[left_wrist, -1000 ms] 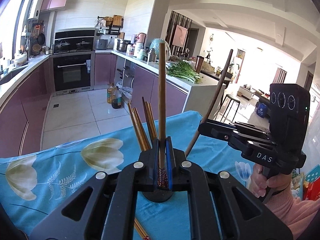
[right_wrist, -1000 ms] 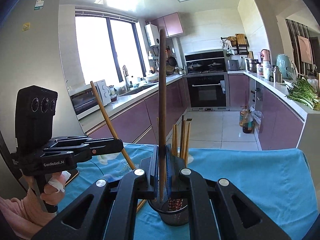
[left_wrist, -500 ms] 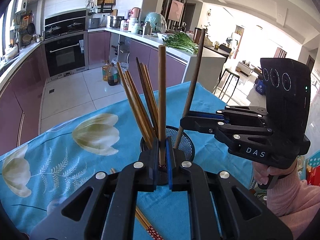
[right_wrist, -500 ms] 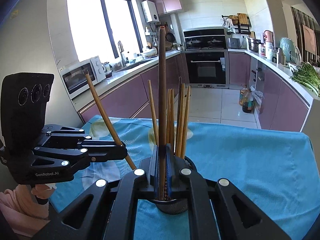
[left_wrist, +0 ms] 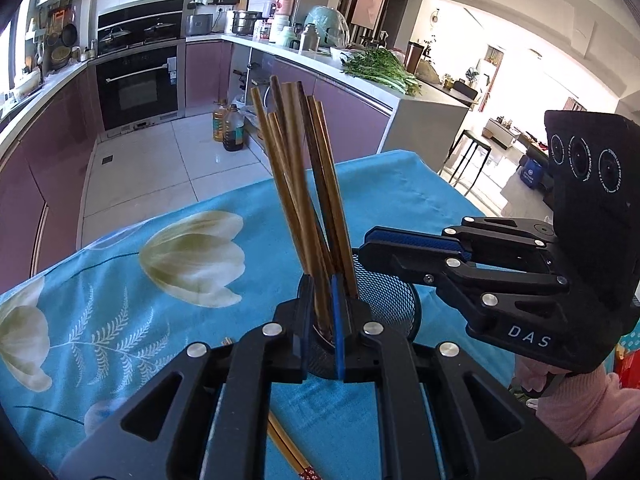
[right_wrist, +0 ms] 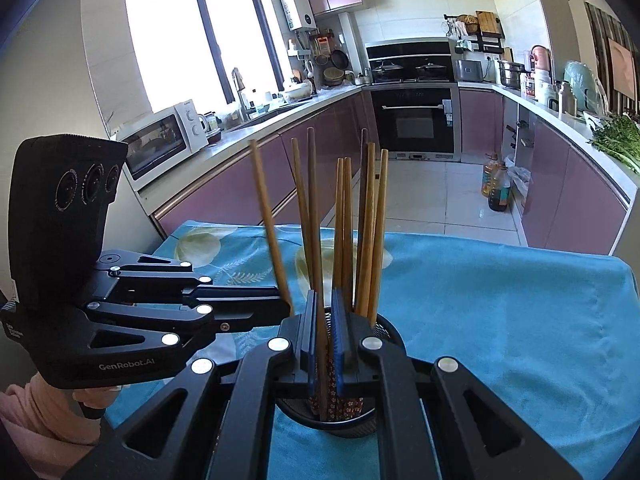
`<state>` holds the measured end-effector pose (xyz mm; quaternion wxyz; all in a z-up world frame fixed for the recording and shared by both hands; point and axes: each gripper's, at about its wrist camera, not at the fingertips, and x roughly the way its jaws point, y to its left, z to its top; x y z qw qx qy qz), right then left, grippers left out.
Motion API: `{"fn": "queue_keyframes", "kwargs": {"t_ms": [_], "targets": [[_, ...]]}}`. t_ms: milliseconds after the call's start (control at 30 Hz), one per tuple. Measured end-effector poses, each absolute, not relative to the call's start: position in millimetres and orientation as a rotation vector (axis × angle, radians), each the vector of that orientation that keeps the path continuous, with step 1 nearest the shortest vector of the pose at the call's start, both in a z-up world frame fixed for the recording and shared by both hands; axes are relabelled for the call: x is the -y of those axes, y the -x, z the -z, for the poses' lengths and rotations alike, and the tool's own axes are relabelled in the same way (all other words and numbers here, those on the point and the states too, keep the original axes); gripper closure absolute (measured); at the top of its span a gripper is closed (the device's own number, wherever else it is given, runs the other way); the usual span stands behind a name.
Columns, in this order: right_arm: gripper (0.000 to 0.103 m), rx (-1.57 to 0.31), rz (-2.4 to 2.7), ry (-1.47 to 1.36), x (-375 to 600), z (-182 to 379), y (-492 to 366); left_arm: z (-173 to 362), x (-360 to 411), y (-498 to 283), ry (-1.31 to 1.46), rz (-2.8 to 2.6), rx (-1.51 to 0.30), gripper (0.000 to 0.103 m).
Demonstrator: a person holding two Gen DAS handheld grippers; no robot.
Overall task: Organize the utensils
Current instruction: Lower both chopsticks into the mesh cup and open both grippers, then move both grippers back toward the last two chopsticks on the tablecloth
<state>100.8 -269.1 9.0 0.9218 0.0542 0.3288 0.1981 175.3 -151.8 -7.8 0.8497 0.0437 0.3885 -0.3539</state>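
A black mesh holder (left_wrist: 394, 298) stands on the turquoise flowered tablecloth (left_wrist: 120, 304) with several wooden chopsticks upright in it. My left gripper (left_wrist: 321, 292) is shut on one chopstick (left_wrist: 320, 314) whose lower end reaches into the holder. The right wrist view shows that chopstick (right_wrist: 266, 220) leaning left from the left gripper's tip (right_wrist: 286, 308). My right gripper (right_wrist: 323, 304) is shut on another chopstick (right_wrist: 314, 220), upright, with its patterned end inside the holder (right_wrist: 386, 334). Both grippers meet over the holder's rim, and the right gripper (left_wrist: 362, 246) comes in from the right.
A pair of loose chopsticks (left_wrist: 286, 450) with patterned ends lies on the cloth under my left gripper. A person's hands in pink sleeves (left_wrist: 576, 408) hold the grippers. Beyond the table's far edge are the kitchen floor, purple cabinets and oil bottles (left_wrist: 228, 128).
Both grippers have sunk and tipped downward, carrying their chopsticks down into the mesh holder. The holder has come into fuller view and the held sticks now stand among the others.
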Motion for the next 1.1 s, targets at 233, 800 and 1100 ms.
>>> {"fn": "queue_keyframes", "kwargs": {"t_ms": [233, 800, 1100], "targets": [[0.095, -0.665, -0.409, -0.131, 272, -9, -98, 5, 140, -167, -0.077, 0.709, -0.767, 0.093], [0.069, -0.672, -0.575, -0.075, 233, 16, -32, 11, 47, -96, -0.042, 0.498, -0.568, 0.051], [0.069, -0.863, -0.542, -0.09, 201, 81, -38, 63, 32, -87, -0.081, 0.373, -0.67, 0.045]]}}
